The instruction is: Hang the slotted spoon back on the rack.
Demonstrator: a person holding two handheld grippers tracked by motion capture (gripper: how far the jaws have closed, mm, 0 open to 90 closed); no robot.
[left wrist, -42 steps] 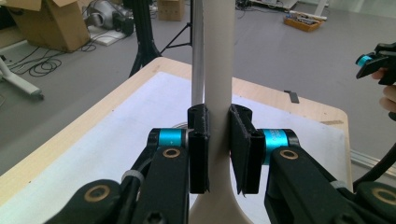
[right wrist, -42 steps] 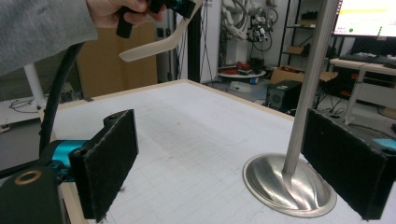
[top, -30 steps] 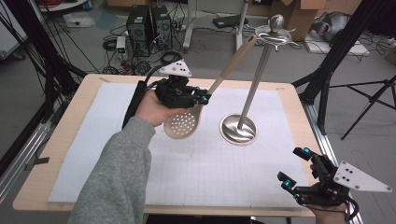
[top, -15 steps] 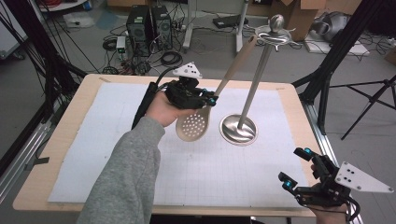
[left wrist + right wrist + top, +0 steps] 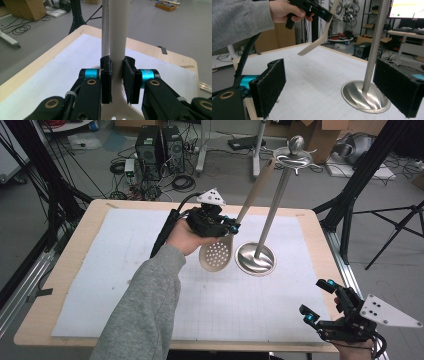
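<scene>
My left gripper [image 5: 232, 223] is shut on the handle of a beige slotted spoon [image 5: 216, 255], just above its perforated head. The spoon hangs in the air with its head low and its handle slanting up toward the top of a metal stand [image 5: 270, 215]. The stand's round base [image 5: 255, 259] sits right of the spoon head. In the left gripper view both pads clamp the spoon handle [image 5: 119, 30], with the stand pole [image 5: 105, 27] close behind it. My right gripper [image 5: 317, 300] is open and empty at the table's near right corner, facing the stand base [image 5: 364, 96] and the spoon [image 5: 317, 43].
A white gridded mat [image 5: 125, 270] covers most of the wooden table [image 5: 100, 215]. Computer towers [image 5: 160, 145], cables and boxes lie on the floor beyond the far edge. Black tripod legs [image 5: 350, 205] stand off the right side.
My left hand has carried the spoon to the right and slightly down, bringing its head closer to the stand's base. The right gripper has stayed where it was.
</scene>
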